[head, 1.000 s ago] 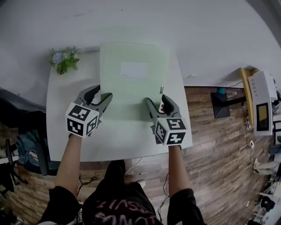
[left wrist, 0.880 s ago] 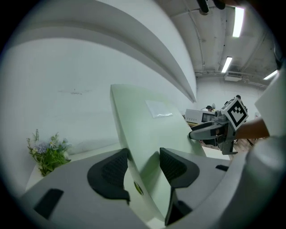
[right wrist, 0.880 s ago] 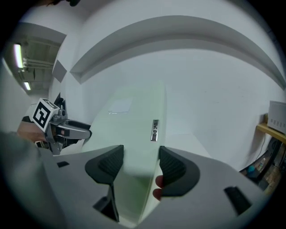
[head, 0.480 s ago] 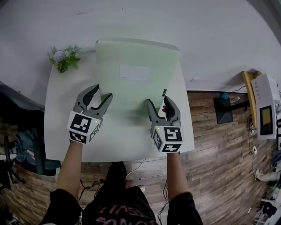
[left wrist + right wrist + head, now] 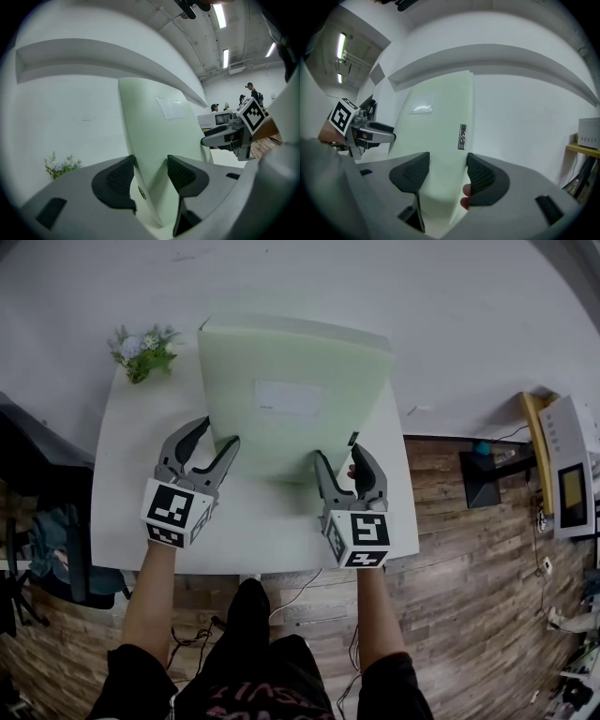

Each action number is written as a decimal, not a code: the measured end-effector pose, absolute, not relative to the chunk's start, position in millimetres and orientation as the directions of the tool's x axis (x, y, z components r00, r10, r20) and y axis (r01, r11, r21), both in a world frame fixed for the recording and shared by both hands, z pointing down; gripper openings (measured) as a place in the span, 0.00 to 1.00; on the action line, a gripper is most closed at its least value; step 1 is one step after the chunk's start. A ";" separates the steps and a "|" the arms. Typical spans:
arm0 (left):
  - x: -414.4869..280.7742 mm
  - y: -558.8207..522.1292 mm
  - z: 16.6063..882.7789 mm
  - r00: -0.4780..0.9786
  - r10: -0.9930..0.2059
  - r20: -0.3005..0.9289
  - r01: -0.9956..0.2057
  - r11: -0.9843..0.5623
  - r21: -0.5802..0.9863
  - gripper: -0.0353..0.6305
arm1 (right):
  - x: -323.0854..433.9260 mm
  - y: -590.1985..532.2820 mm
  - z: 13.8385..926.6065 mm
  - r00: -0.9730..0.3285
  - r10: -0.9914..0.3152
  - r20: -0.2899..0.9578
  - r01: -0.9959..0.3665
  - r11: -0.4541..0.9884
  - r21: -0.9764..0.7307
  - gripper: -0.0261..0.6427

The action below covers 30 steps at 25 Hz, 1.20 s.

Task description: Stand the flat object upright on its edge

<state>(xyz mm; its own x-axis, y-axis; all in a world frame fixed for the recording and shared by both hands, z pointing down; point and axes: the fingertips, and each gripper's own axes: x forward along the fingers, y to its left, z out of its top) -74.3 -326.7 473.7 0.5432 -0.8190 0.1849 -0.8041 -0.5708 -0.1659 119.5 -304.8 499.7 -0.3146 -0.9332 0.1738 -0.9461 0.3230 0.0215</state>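
Note:
A pale green flat board [image 5: 281,442] with a white label [image 5: 289,397] leans steeply, its far edge raised off the white table [image 5: 131,484] and its near edge low by the grippers. My left gripper [image 5: 216,434] is shut on the board's near left edge, and the board [image 5: 154,136] fills the gap between the pads of the left gripper [image 5: 151,176]. My right gripper [image 5: 339,456] is shut on the near right edge, with the board [image 5: 436,126] between the pads of the right gripper [image 5: 446,176]. A small dark strip [image 5: 462,137] sits on the board's right edge.
A small bunch of flowers [image 5: 142,351] stands at the table's far left corner. A white wall runs behind the table. To the right, over wooden floor, are a black stand [image 5: 487,470] and a shelf with a white appliance [image 5: 567,474].
The board's far edge has swung up from lying flat on the table to a steep tilt. Both grippers kept hold at its near edge and shifted slightly.

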 end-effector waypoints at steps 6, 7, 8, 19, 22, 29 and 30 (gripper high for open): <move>-76.4 -313.0 475.5 0.525 -0.831 0.181 -0.814 -0.553 -0.179 0.41 | 117.4 -293.0 501.2 -0.328 -0.929 0.172 -0.941 0.338 0.032 0.44; -76.5 -310.4 475.8 0.523 -0.833 0.181 -0.815 -0.551 -0.181 0.41 | 117.3 -290.6 501.3 -0.330 -0.928 0.172 -0.940 0.340 0.032 0.44; -76.5 -307.8 476.2 0.520 -0.835 0.182 -0.816 -0.548 -0.183 0.41 | 117.3 -288.1 501.4 -0.332 -0.928 0.171 -0.939 0.342 0.031 0.44; -79.5 -287.6 481.4 0.508 -0.839 0.194 -0.822 -0.539 -0.185 0.41 | 115.3 -270.2 505.1 -0.340 -0.923 0.181 -0.937 0.350 0.021 0.44; -79.8 -285.7 482.7 0.508 -0.838 0.200 -0.820 -0.541 -0.185 0.41 | 115.0 -268.4 506.0 -0.338 -0.923 0.183 -0.938 0.347 0.020 0.44; -81.8 -283.5 484.2 0.512 -0.834 0.207 -0.818 -0.547 -0.180 0.41 | 113.6 -265.0 508.0 -0.331 -0.922 0.200 -0.939 0.343 0.031 0.44; -81.9 -283.4 484.4 0.513 -0.833 0.207 -0.817 -0.548 -0.180 0.41 | 113.2 -264.9 507.9 -0.328 -0.923 0.203 -0.939 0.343 0.041 0.44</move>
